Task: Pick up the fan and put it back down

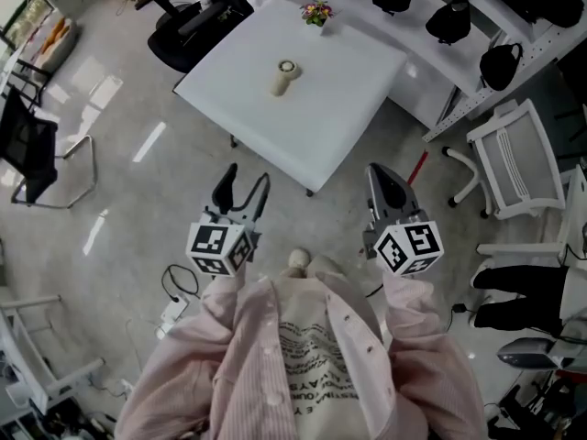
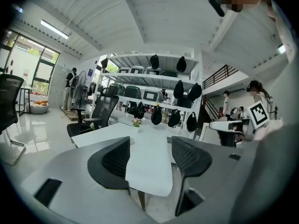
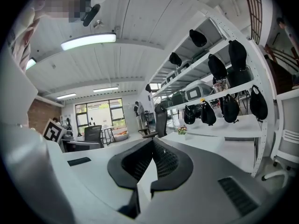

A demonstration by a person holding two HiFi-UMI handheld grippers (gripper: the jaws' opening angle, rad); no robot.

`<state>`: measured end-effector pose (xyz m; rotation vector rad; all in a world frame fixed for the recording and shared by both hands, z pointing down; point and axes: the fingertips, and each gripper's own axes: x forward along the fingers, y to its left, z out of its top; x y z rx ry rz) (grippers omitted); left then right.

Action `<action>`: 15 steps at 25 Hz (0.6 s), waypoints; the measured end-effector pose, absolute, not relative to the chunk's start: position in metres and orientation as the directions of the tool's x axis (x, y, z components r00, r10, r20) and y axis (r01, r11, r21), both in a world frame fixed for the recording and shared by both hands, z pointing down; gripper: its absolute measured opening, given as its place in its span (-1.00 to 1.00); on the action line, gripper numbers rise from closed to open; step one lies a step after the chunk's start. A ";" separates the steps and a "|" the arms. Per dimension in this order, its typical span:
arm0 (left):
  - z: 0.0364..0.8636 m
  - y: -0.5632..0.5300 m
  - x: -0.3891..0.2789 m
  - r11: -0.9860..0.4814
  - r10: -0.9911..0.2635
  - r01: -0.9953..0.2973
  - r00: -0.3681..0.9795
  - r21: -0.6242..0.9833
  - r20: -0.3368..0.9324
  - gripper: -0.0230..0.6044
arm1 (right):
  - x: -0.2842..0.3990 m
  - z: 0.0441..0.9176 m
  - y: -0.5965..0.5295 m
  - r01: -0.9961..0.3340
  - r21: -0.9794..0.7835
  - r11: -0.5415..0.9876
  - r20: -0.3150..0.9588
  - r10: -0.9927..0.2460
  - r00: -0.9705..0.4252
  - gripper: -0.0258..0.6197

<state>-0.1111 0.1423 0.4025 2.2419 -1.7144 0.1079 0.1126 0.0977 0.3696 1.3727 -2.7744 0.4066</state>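
Left tongs (image 1: 248, 176) apart, right tongs (image 1: 378, 174) together, both empty; upper centre, fan (image 1: 285, 77) on tabletop (image 1: 348, 90) looks light, so grip its handle

Open-plan office workspace with storage racks

A white table (image 1: 348, 108) is set on a glossy pale floor (image 1: 110, 126), with a black swivel office chair (image 1: 197, 12) drawn up at its far side and a white mesh chair (image 1: 514, 163) placed to the right. Long white shelving (image 1: 541, 39) is hung with black bags (image 1: 500, 65). In the gripper views, strip lights (image 3: 88, 41) are fixed to a white panelled ceiling, tall windows (image 3: 100, 113) are seen at the far end with more desks and chairs before them, and a staircase with dark railings (image 2: 222, 76) is visible. A cable (image 1: 179, 287) is trailed over the floor.
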 end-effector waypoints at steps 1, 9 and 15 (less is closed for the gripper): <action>0.403 0.139 -0.112 -0.232 -0.926 -0.951 0.280 0.202 0.252 -0.11 | 0.111 0.371 0.094 -0.782 -0.225 0.581 0.133 -0.777 -0.615 -0.92; 0.410 0.111 -0.130 -0.209 -0.929 -0.956 0.259 0.204 0.264 -0.11 | 0.090 0.376 0.058 -0.761 -0.239 0.603 0.130 -0.757 -0.641 -0.92; 0.415 0.076 -0.144 -0.195 -0.927 -0.960 0.247 0.200 0.281 -0.12 | 0.072 0.379 0.015 -0.744 -0.258 0.617 0.134 -0.740 -0.660 -0.92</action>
